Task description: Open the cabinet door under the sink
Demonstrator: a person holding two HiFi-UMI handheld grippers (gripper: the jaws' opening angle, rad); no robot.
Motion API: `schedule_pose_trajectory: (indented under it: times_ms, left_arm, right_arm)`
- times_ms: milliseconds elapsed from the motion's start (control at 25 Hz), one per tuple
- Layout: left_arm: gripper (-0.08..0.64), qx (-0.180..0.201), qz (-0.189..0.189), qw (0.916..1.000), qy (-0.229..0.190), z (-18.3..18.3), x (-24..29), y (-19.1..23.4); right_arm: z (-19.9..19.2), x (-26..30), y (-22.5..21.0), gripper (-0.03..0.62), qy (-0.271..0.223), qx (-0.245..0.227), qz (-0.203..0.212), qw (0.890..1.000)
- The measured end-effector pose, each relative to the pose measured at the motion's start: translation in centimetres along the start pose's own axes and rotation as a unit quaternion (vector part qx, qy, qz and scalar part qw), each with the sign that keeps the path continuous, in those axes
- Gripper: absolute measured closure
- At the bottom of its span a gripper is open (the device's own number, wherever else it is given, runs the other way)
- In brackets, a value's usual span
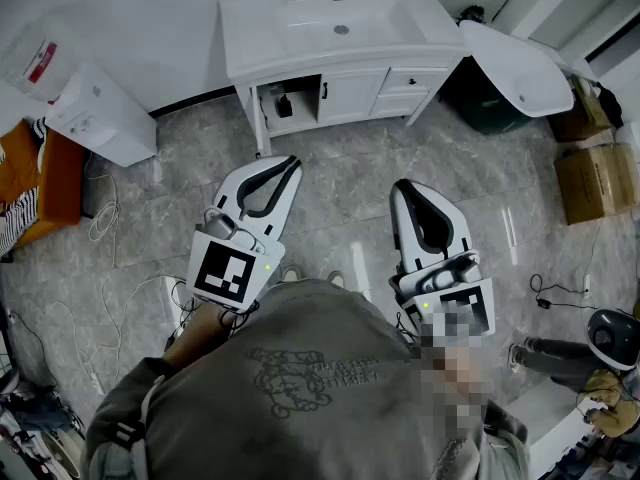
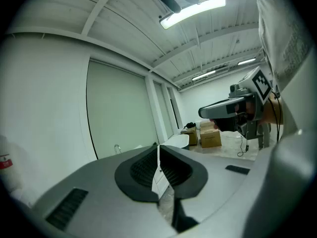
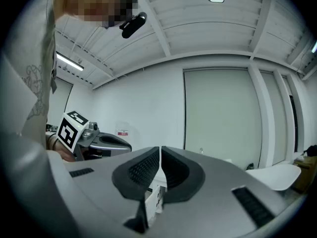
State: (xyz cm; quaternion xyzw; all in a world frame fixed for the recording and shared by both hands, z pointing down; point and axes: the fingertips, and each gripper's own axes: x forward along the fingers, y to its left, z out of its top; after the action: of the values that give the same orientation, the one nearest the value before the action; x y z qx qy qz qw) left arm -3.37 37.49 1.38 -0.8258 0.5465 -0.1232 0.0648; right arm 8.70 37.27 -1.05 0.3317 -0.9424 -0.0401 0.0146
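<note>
In the head view a white vanity cabinet (image 1: 350, 93) with a sink (image 1: 335, 23) stands across the grey tiled floor. Its left bay (image 1: 287, 103) shows dark, with a black item inside. Beside it is a white door (image 1: 350, 96) with a black handle (image 1: 323, 90), then drawers (image 1: 412, 80). My left gripper (image 1: 287, 165) and right gripper (image 1: 403, 188) are both well short of the cabinet, pointing at it. Each is shut with nothing between its pads. The left gripper (image 2: 158, 148) and right gripper (image 3: 160, 150) show only a sliver of cabinet below their closed tips.
A white basin-shaped piece (image 1: 515, 68) leans at the right over a dark bin (image 1: 485, 106). Cardboard boxes (image 1: 595, 178) sit further right. A low white unit (image 1: 100, 118) stands at the left. Cables (image 1: 100, 218) trail on the floor. A person (image 1: 565, 356) crouches at the lower right.
</note>
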Motion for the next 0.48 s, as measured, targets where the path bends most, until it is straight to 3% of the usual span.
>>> schedule_pose_trajectory:
  times_ms: [160, 480]
  left_arm:
    - [0.534, 0.004, 0.001, 1.0000, 0.000, 0.2, 0.1, -0.5]
    - [0.534, 0.003, 0.007, 1.0000, 0.005, 0.5, 0.4, -1.6]
  right_arm:
    - [0.9, -0.5, -1.0, 0.558, -0.028, 0.025, -0.013, 0.999]
    - [-0.3, -1.6, -2.3, 0.558, 0.000, 0.021, -0.018, 1.000]
